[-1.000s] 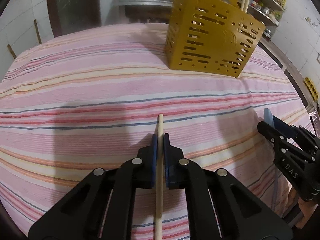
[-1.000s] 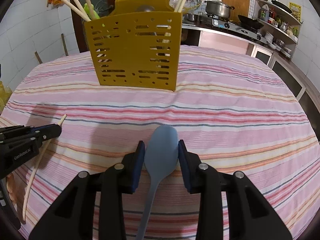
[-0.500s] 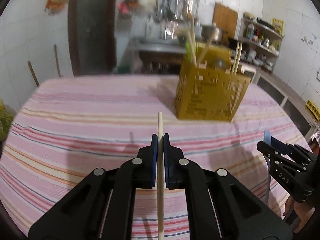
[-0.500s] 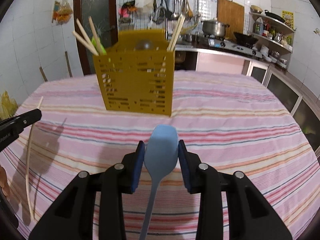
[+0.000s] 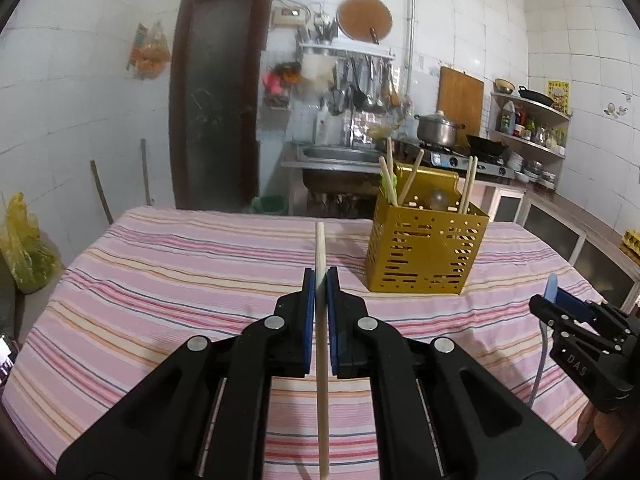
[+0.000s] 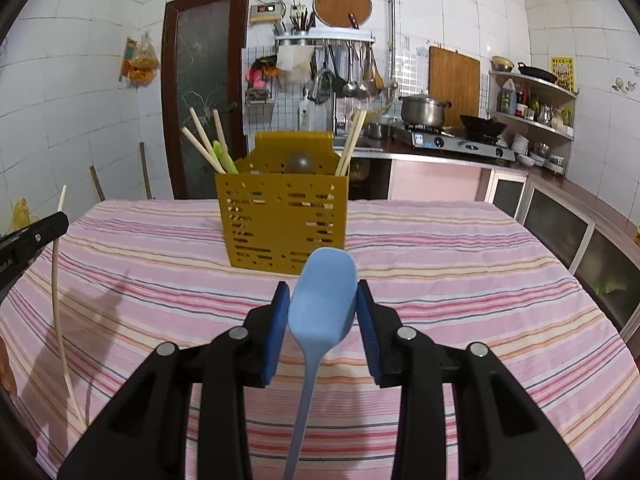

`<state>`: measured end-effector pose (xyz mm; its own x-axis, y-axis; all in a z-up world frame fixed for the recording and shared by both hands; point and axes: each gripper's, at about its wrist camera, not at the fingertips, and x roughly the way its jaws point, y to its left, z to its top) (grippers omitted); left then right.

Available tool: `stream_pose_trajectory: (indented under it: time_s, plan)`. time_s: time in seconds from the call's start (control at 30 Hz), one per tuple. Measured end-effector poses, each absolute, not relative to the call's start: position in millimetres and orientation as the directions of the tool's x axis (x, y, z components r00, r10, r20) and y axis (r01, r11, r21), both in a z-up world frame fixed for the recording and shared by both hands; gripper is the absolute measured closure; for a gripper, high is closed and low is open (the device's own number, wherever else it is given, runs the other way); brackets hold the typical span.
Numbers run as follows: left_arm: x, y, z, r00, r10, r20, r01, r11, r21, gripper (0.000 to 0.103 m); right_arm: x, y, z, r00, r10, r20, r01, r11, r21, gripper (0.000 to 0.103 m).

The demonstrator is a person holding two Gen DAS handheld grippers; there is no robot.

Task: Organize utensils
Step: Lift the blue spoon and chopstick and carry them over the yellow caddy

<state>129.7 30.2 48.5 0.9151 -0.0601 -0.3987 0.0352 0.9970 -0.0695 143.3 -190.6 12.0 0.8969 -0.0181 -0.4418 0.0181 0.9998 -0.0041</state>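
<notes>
My left gripper (image 5: 320, 280) is shut on a wooden chopstick (image 5: 321, 248) and holds it above the striped tablecloth. My right gripper (image 6: 322, 296) is shut on a light blue spoon (image 6: 324, 292), bowl forward, handle hanging down. A yellow perforated utensil holder (image 5: 424, 252) stands on the far middle of the table, with several chopsticks and a green utensil in it; it shows straight ahead in the right wrist view (image 6: 282, 224). The left gripper with its chopstick (image 6: 58, 264) shows at the left edge of the right view; the right gripper (image 5: 560, 308) shows at the right of the left view.
The table carries a pink striped cloth (image 5: 180, 264). Behind it are a sink (image 5: 332, 156), a stove with a pot (image 6: 424, 110) and a wok, shelves at right, a dark door (image 5: 216, 100) and a yellow bag (image 5: 22, 248) at left.
Both grippers have lifted and tilted up with their utensils; the views went from looking down at the cloth to looking level across the table. The holder now looks farther away.
</notes>
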Motion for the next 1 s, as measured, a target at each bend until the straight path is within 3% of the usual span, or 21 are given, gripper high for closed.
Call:
stream_pose_trajectory:
  time_s: [0.57,1.0]
  plan:
    - [102.3,31.1,67.8,0.95,-0.026,-0.31,0.008,0.998,-0.059,0.099,133.8,-196.5,33.0,0.936,-0.016,-0.352,0.009,1.0,-0.021,0.07]
    - [106.8,30.9,77.7,0.955,-0.036,-0.294,0.017,0.998,-0.065,0.098,141.6,-195.6,31.6,0.935,-0.008,-0.354,-0.004,0.999,-0.032,0.071]
